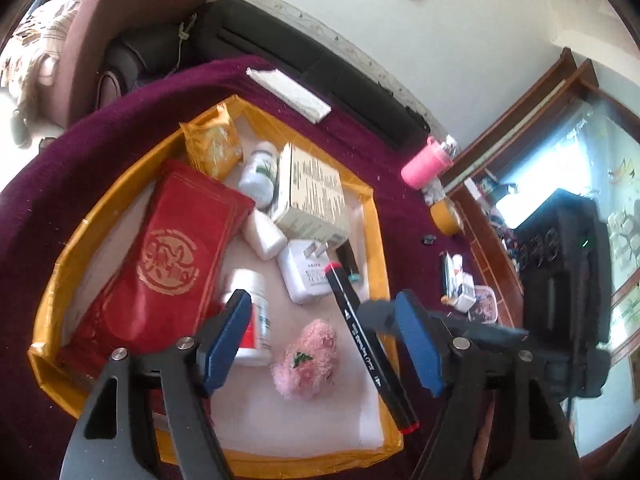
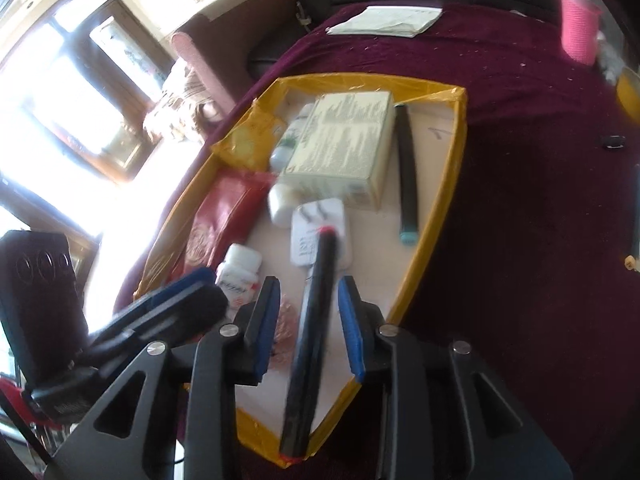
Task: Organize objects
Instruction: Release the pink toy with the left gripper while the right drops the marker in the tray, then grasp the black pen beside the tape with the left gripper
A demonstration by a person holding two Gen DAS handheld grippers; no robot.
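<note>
A yellow-rimmed tray point(image 1: 376, 240) point(image 2: 452, 160) sits on a dark red cloth. It holds a red packet point(image 1: 176, 256), a beige box point(image 1: 312, 196) point(image 2: 344, 144), a white charger point(image 1: 304, 272) point(image 2: 304, 240), white bottles, a pink fluffy toy point(image 1: 308, 356) and a teal-capped black pen point(image 2: 406, 168). A black marker with red ends point(image 1: 360, 328) point(image 2: 316, 300) slants across the tray's near corner. My right gripper point(image 2: 310, 328) is open and straddles the marker, with a gap at each blue pad. My left gripper point(image 1: 324, 344) is open above the toy and a red-labelled bottle point(image 1: 250, 284).
On the cloth outside the tray are a folded white paper point(image 1: 288, 90) point(image 2: 384, 20), a pink knitted cup point(image 1: 424, 164) point(image 2: 580, 28), a tape roll point(image 1: 446, 216) and small clutter by a wooden edge. A black sofa runs behind the table.
</note>
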